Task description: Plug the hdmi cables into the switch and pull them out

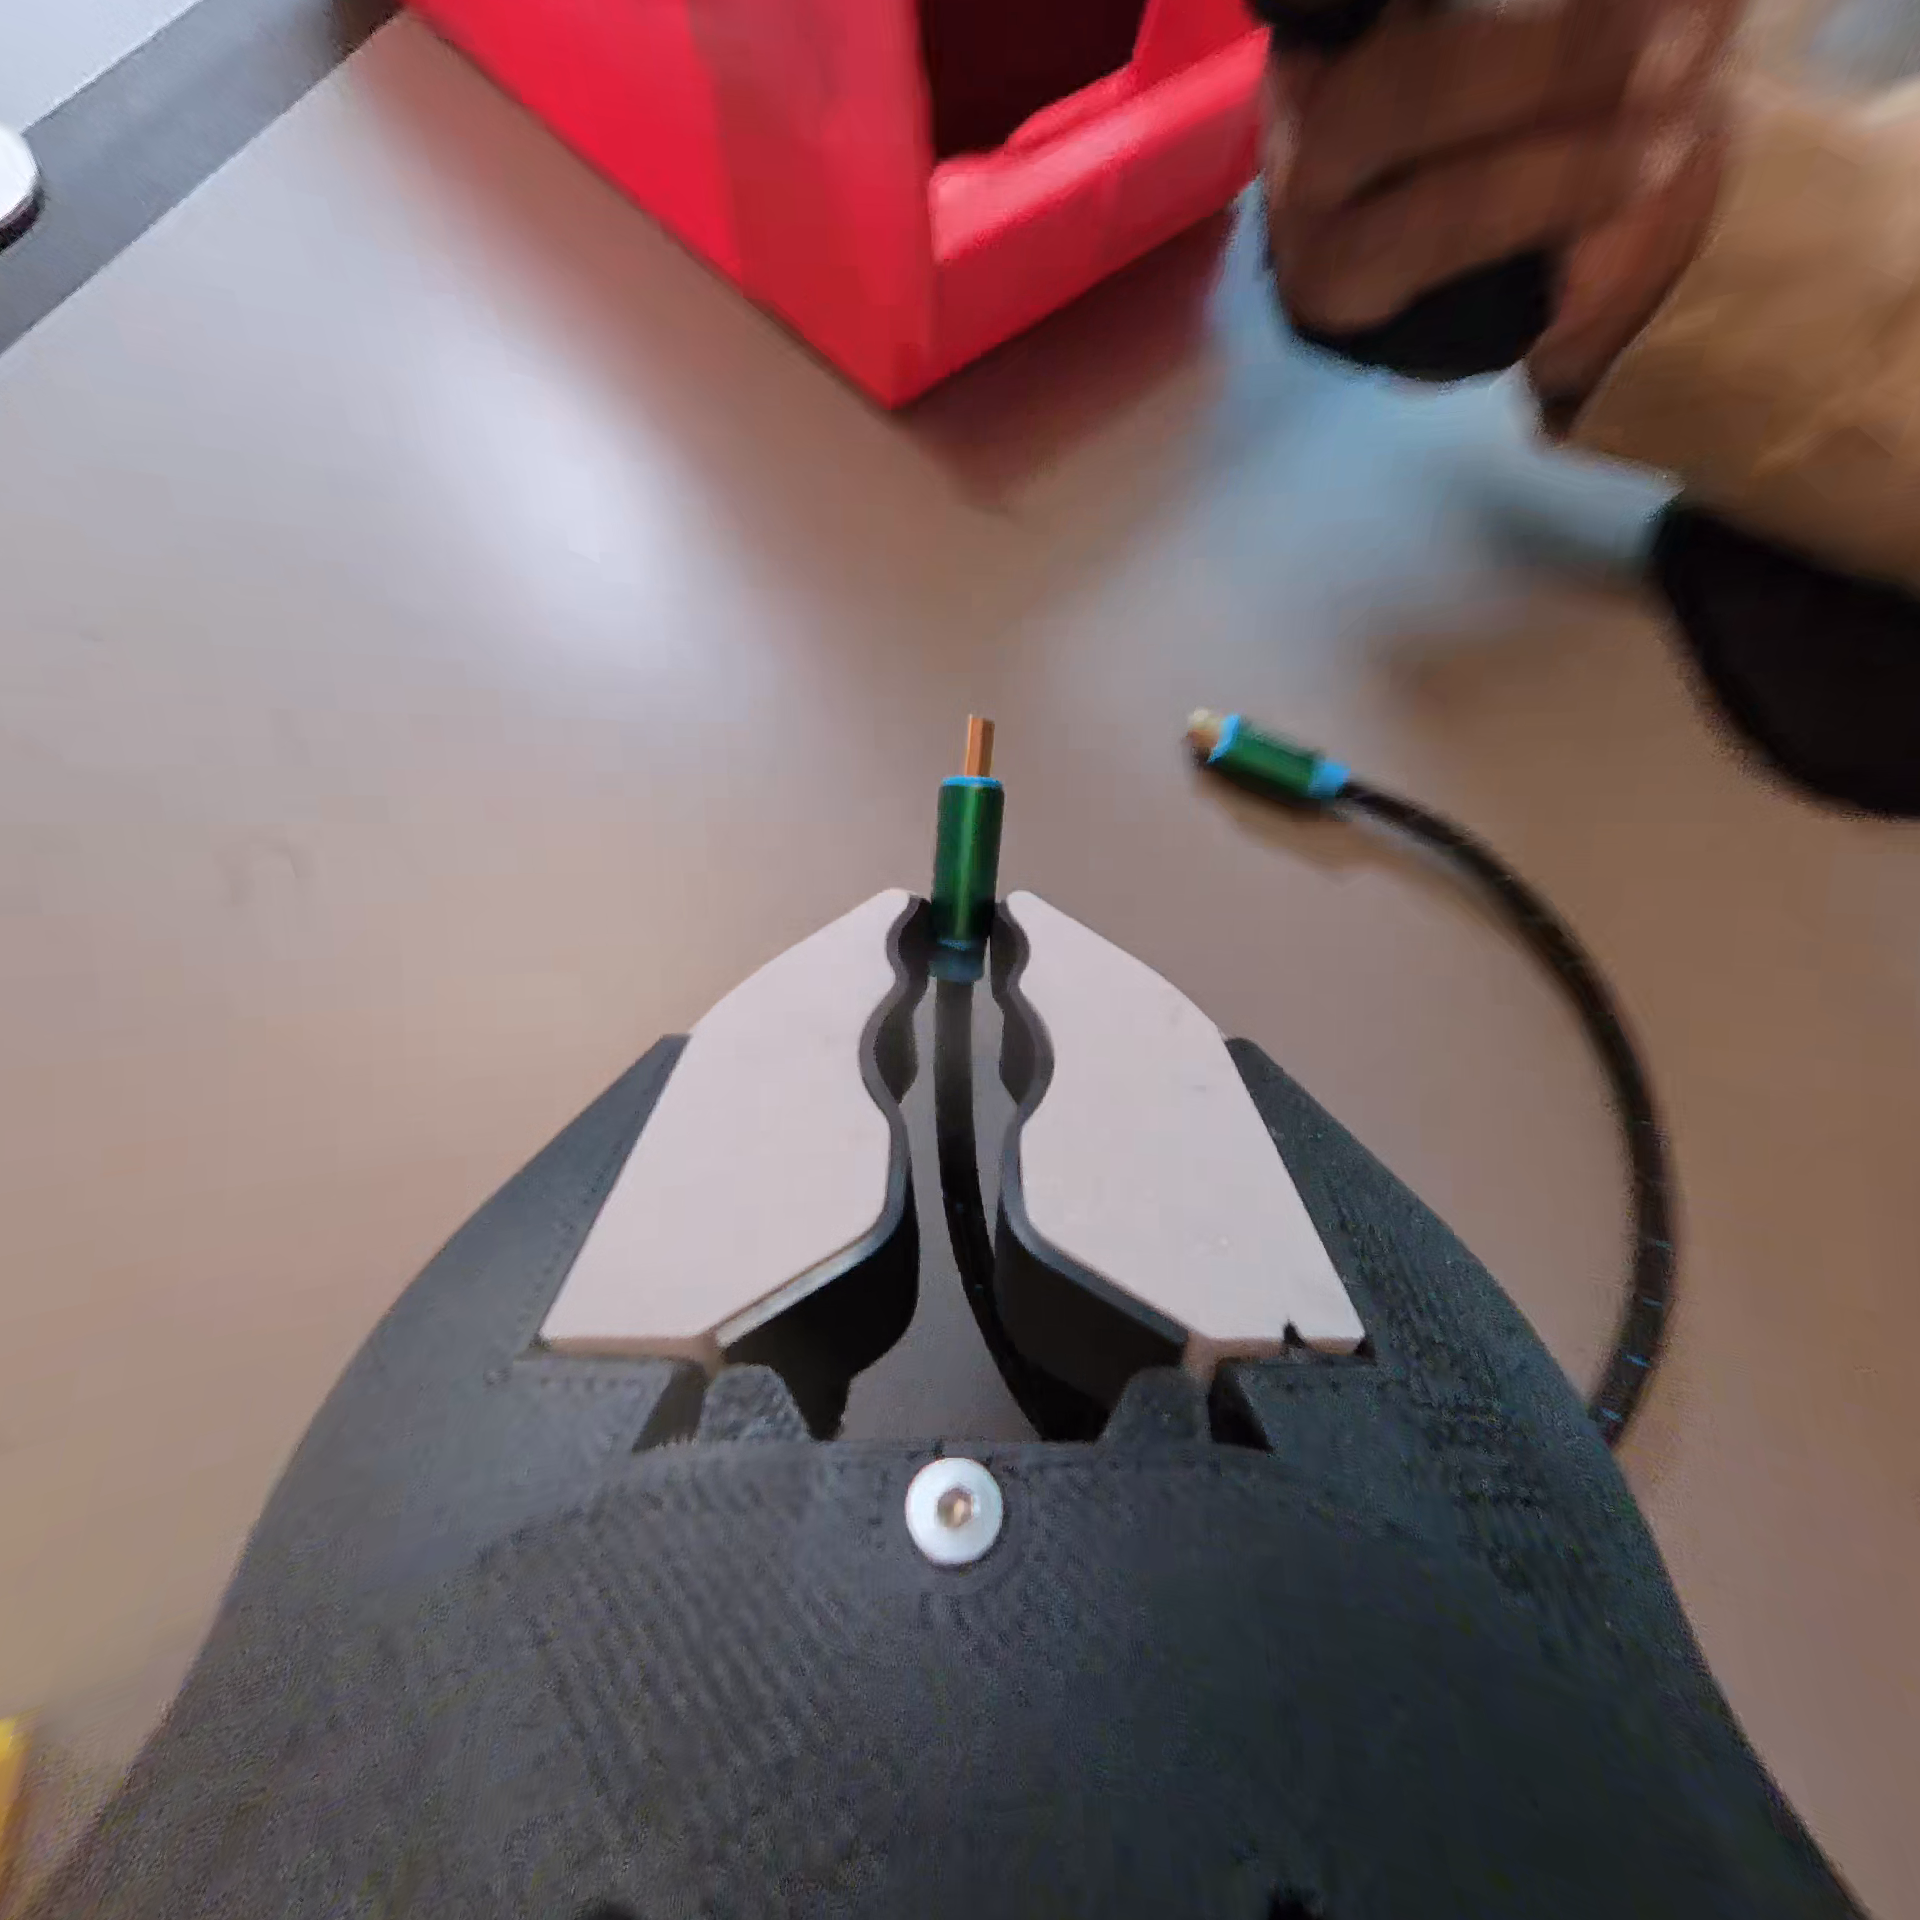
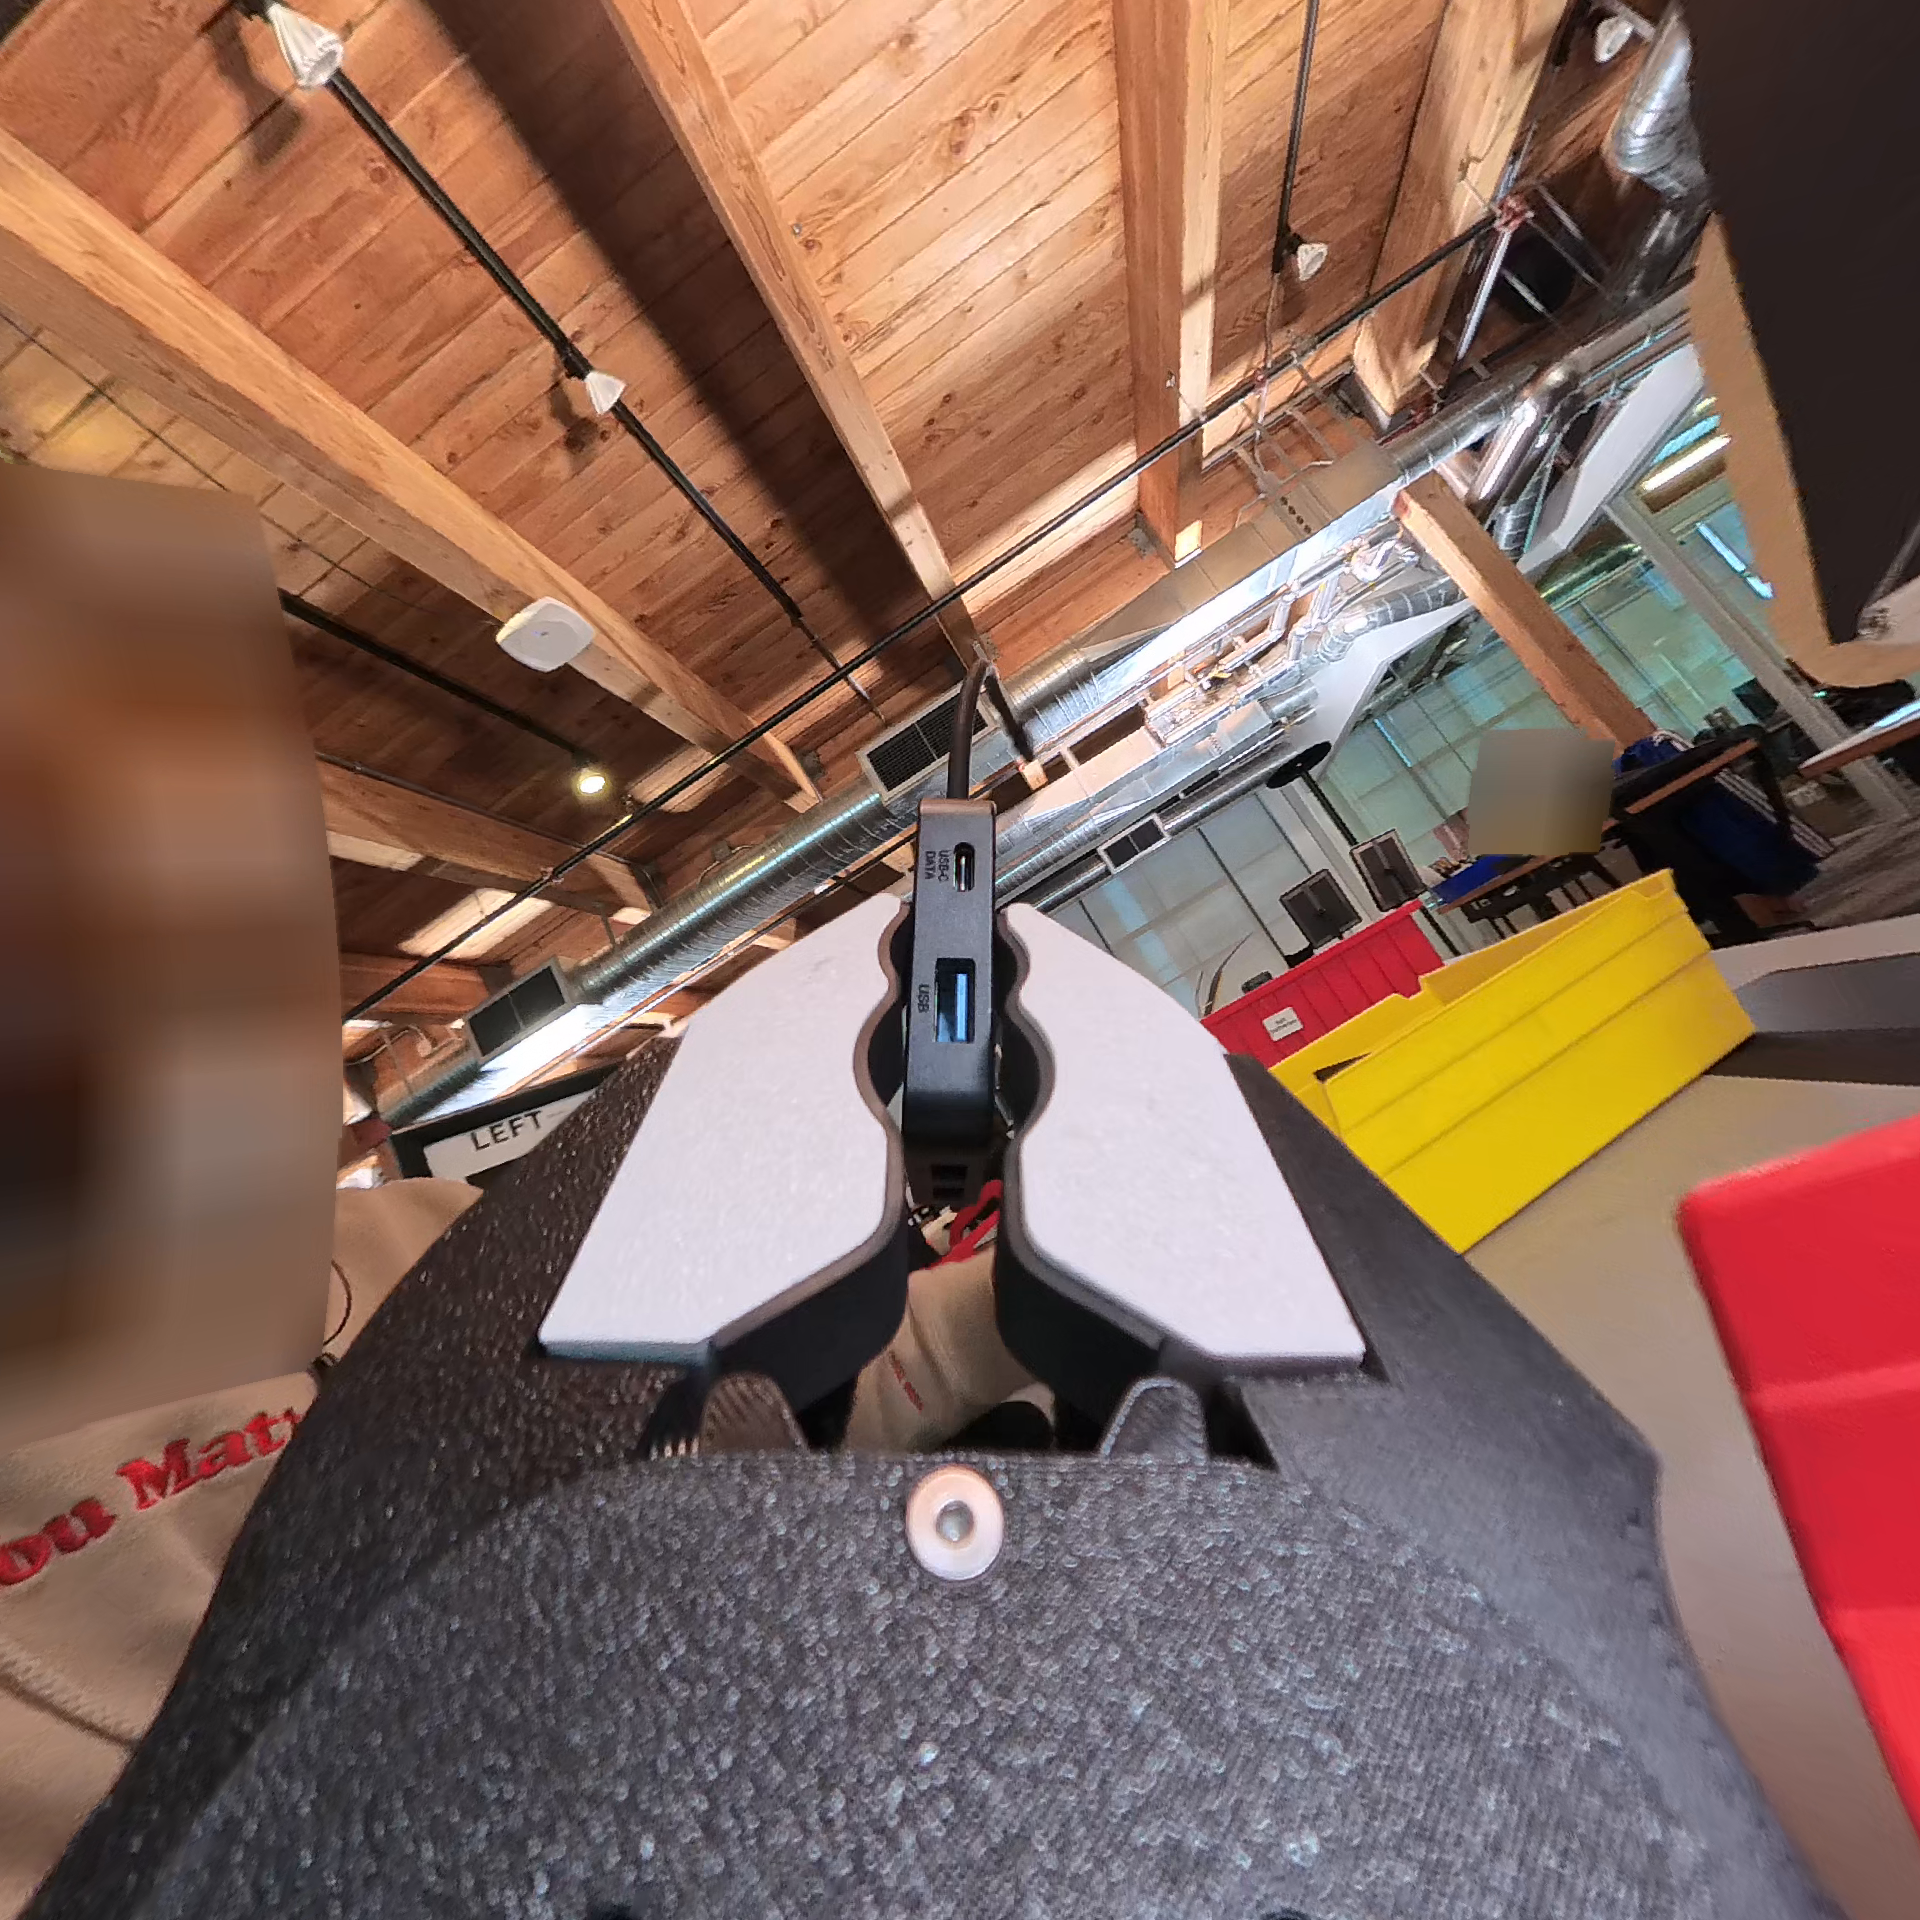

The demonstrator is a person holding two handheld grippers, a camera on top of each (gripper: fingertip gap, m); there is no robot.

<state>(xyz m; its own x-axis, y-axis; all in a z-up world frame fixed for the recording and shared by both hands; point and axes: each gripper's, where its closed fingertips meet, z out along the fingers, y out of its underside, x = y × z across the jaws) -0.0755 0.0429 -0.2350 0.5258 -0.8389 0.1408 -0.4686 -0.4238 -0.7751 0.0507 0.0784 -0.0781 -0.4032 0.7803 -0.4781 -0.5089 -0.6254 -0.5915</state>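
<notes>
We are holding one HDMI cable [image 1: 964, 1122] by the rear of its green metal plug [image 1: 964, 862], which is standing out past the jaws with its copper-coloured tip pointing forward, the black cord trailing back between them. A second HDMI cable [image 1: 1558, 987] is lying free on the bench [image 1: 416, 623], its green plug [image 1: 1262, 753] pointing left and its braided cord curving away behind. We are gripping the switch [image 2: 954, 977], a slim black box, edge-on, its side ports facing us and its own cord rising from the far end.
</notes>
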